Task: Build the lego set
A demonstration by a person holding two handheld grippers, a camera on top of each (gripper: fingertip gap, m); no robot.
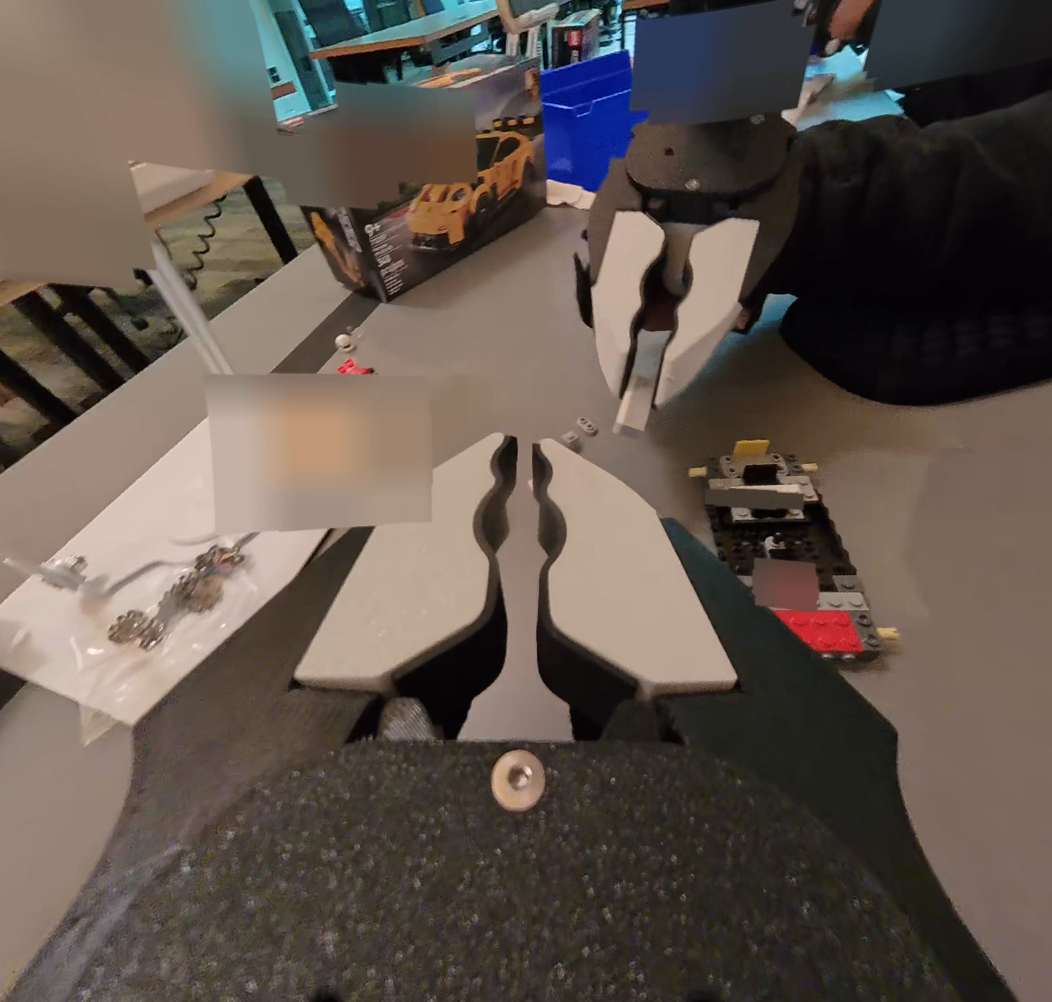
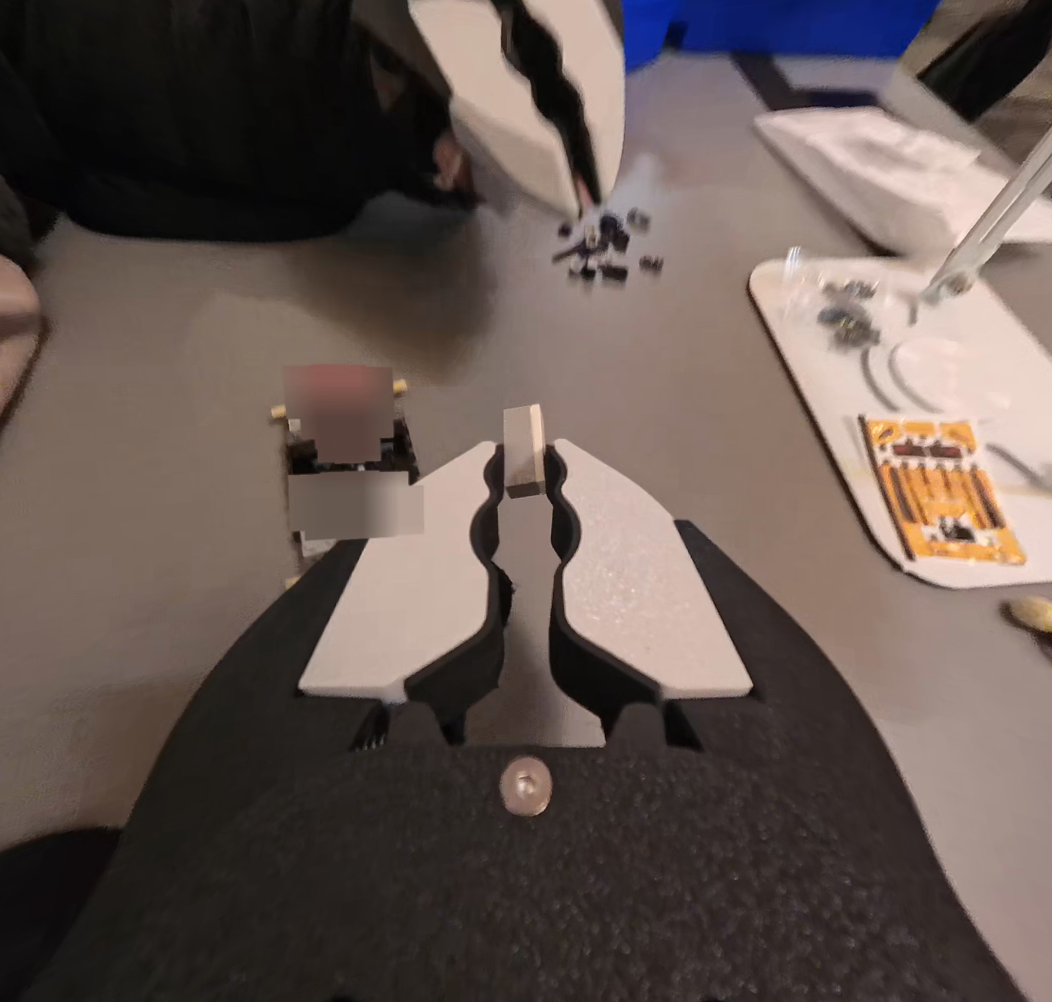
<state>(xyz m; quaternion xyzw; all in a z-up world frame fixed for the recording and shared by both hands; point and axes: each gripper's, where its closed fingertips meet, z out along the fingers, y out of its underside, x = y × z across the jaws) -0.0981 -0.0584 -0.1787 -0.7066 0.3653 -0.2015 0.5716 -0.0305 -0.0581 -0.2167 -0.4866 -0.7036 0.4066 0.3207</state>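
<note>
White brick in the right gripper, chassis down to its left

The right gripper (image 2: 525, 453) has its jaws clamped on a white brick (image 2: 524, 451), long axis along the fingers and poking past the tips, above the tabletop (image 2: 171, 604). The part-built chassis (image 2: 347, 456) rests on the tabletop just left of these jaws, nearer this gripper. The left gripper (image 1: 525, 444) has its jaws nearly closed and holds nothing, with the chassis to its right.
</note>
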